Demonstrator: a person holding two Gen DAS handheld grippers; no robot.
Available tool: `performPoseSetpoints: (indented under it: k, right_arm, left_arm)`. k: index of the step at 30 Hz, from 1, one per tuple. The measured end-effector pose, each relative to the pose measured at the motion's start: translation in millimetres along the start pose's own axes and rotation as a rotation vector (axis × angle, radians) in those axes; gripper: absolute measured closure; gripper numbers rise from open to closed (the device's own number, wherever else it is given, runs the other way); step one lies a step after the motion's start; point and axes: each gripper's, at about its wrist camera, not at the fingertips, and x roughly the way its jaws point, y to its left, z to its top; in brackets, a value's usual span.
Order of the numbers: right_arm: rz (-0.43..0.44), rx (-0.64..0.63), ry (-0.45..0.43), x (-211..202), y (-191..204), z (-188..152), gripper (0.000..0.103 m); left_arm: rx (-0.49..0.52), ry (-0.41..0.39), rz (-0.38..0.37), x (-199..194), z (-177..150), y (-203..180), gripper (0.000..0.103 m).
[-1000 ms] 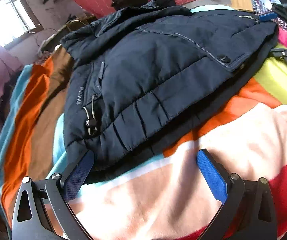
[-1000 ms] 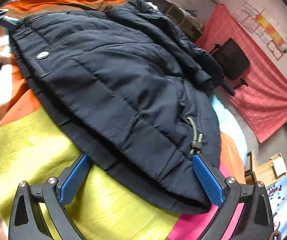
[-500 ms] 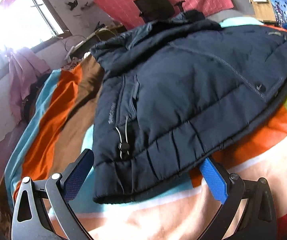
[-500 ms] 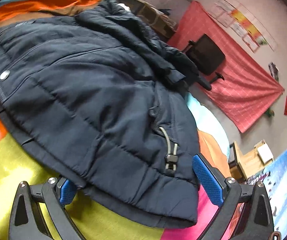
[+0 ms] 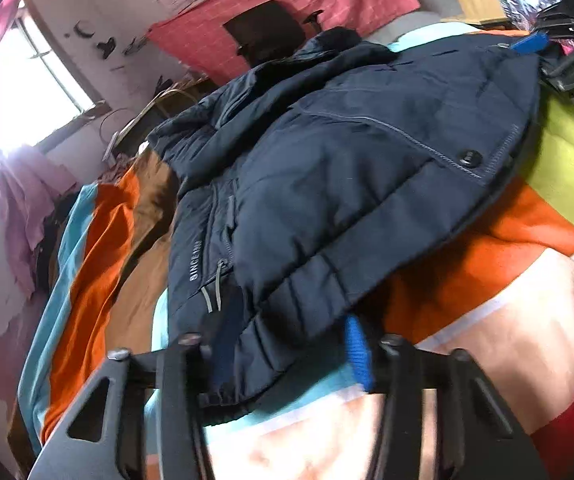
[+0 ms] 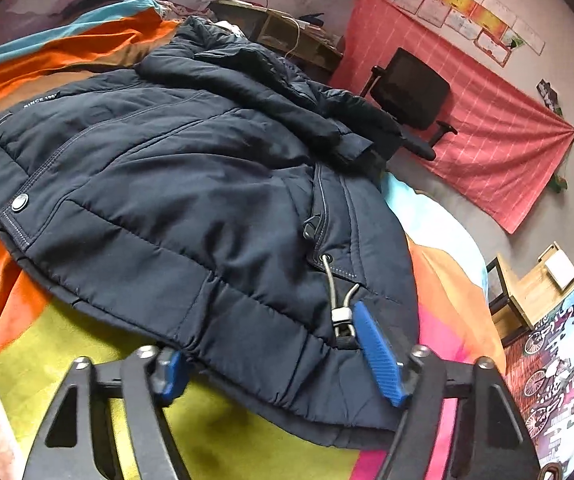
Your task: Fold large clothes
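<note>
A dark navy padded jacket (image 5: 347, 184) lies spread on a striped multicolour blanket (image 5: 507, 320). My left gripper (image 5: 291, 350) has its blue fingers on both sides of the jacket's hem corner, with the fabric bunched between them. In the right wrist view the jacket (image 6: 191, 200) fills the middle. My right gripper (image 6: 271, 356) has its fingers either side of the other hem corner, beside a grey drawcord toggle (image 6: 341, 314). Its left finger is partly under the fabric.
A black office chair (image 6: 407, 92) stands beyond the bed in front of a red cloth on the wall. A wooden stand (image 6: 535, 284) is at the right. A bright window (image 5: 19, 92) and pink clothes are at the left.
Both grippers have moved forward onto the jacket's hem corners and their fingers have narrowed around the fabric. The hem now sits between the fingers.
</note>
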Motion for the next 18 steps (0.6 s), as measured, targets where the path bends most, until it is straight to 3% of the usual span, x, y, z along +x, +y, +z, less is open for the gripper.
performPoseSetpoints:
  k: [1,2,4,12,18]
  right_arm:
    - [0.005,0.001,-0.005,-1.1,1.0,0.1,0.055]
    - [0.027,0.001,-0.008,-1.5,2.1,-0.3,0.063]
    - [0.027,0.001,0.007,0.2,8.2,-0.6,0.069]
    - [0.035,0.04,0.008,-8.2,12.1,1.5,0.09]
    - [-0.003,-0.035,0.009,-22.9,22.0,-4.1,0.093]
  left_arm:
    - [0.004,0.001,0.0,1.4,-0.2,-0.8,0.073]
    - [0.005,0.003,0.001,2.4,-0.8,-1.6,0.078]
    - [-0.003,0.01,-0.009,6.5,-2.1,-0.5,0.087]
    - [-0.112,-0.07,-0.02,-12.9,2.1,15.5,0.098]
    - [-0.178,-0.107,-0.003,-31.8,4.3,21.2,0.1]
